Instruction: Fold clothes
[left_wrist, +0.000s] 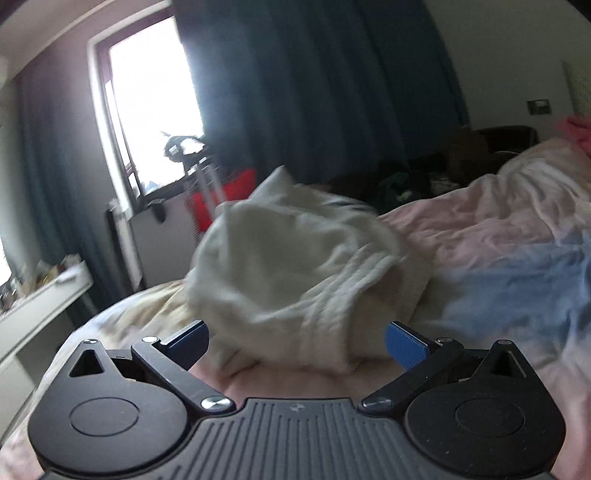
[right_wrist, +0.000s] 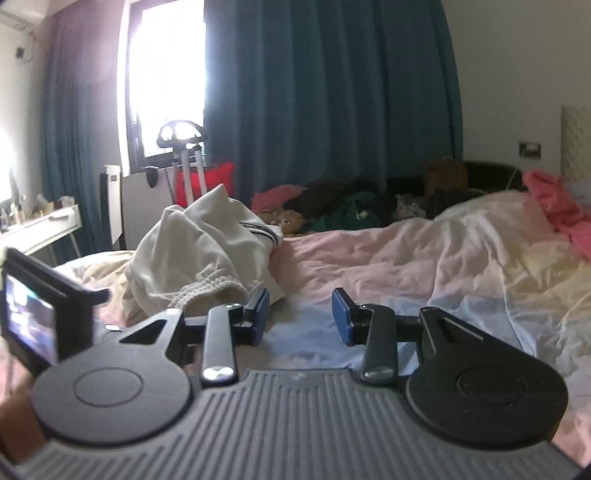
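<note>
A crumpled cream-white garment (left_wrist: 291, 266) with a ribbed elastic waistband lies heaped on the bed. In the left wrist view it sits right in front of my left gripper (left_wrist: 297, 341), whose jaws stand wide open on either side of its near edge. In the right wrist view the same garment (right_wrist: 195, 251) lies to the left of my right gripper (right_wrist: 301, 317), which is open and empty above the bedding. Dark stripes show on one cuff of the garment (right_wrist: 266, 229).
The bed has a rumpled pink and pale blue duvet (right_wrist: 406, 258). A pile of dark, green and pink clothes (right_wrist: 343, 210) lies at the far side. A pink garment (right_wrist: 557, 206) lies at the right. A white desk (right_wrist: 40, 229), window and blue curtains (right_wrist: 325, 92) stand behind.
</note>
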